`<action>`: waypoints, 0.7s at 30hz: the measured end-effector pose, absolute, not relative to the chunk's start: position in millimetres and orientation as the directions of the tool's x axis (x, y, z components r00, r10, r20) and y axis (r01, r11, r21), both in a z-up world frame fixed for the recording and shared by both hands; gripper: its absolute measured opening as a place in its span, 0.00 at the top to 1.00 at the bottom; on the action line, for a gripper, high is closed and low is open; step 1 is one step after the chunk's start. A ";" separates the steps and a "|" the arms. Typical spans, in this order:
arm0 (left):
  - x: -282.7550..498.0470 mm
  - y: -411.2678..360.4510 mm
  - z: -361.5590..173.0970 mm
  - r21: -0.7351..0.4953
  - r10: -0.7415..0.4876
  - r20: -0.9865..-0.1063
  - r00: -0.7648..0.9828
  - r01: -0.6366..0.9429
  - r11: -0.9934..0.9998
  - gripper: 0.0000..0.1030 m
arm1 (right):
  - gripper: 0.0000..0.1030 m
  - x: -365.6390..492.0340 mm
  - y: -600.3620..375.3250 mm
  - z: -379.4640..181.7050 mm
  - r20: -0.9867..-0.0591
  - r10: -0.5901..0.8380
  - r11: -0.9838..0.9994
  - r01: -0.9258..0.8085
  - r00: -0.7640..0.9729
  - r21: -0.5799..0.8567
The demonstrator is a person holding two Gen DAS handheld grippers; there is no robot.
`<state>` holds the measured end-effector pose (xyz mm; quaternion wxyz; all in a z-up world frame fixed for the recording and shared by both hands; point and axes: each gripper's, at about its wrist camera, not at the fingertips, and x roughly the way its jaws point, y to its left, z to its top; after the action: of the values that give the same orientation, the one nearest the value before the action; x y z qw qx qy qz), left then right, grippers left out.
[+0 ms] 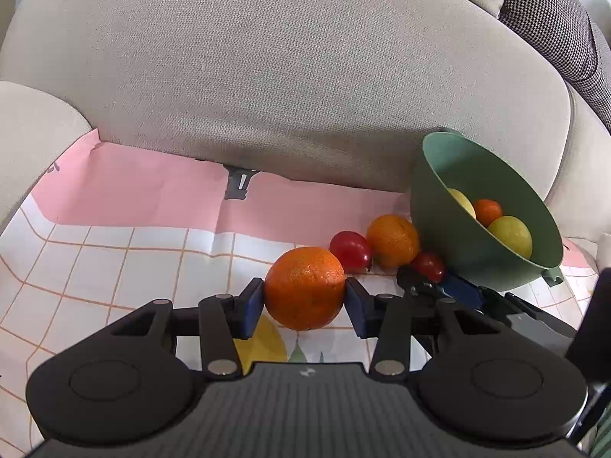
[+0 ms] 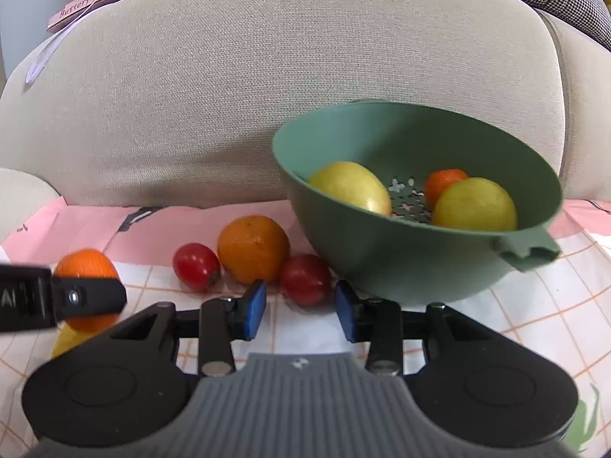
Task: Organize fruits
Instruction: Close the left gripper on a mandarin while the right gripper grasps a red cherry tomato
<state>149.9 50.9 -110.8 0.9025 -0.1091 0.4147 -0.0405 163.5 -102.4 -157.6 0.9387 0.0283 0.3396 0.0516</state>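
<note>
At lower centre, an orange (image 1: 304, 288) is clamped by the left tool (image 1: 304, 301), the right tool (image 2: 301, 307) is spread beside a tilted green bowl (image 2: 382, 259), and "Butterfly" is read on a pink tag (image 2: 82, 5) at upper left.

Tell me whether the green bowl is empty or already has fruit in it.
Not empty. The green bowl holds two yellow fruits and a small orange one.

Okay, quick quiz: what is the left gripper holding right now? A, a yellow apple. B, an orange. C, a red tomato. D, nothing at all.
B: in the left wrist view the left gripper has its blue fingers pressed against both sides of an orange, while the yellow fruits sit in the green bowl.
</note>
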 end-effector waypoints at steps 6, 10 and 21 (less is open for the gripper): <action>149.3 48.2 -114.2 -0.227 -0.168 -0.748 0.642 -0.010 0.974 0.50 | 0.66 166.1 -100.3 -160.8 -0.625 0.120 0.993 -0.084 0.771 0.087; 149.7 45.2 -115.2 -0.224 -0.171 -0.752 0.637 -0.003 0.975 0.50 | 0.74 166.0 -106.3 -160.8 -0.624 0.126 0.992 -0.094 0.771 0.085; 143.8 37.0 -109.8 -0.227 -0.181 -0.752 0.633 0.008 0.974 0.50 | 0.74 143.9 -110.2 -144.0 -0.616 0.166 0.984 -0.167 0.770 0.057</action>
<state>143.8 37.0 -109.8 0.8979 -0.1016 0.4250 -0.0527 143.9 -110.2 -144.0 0.9406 -0.0003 0.3277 0.0885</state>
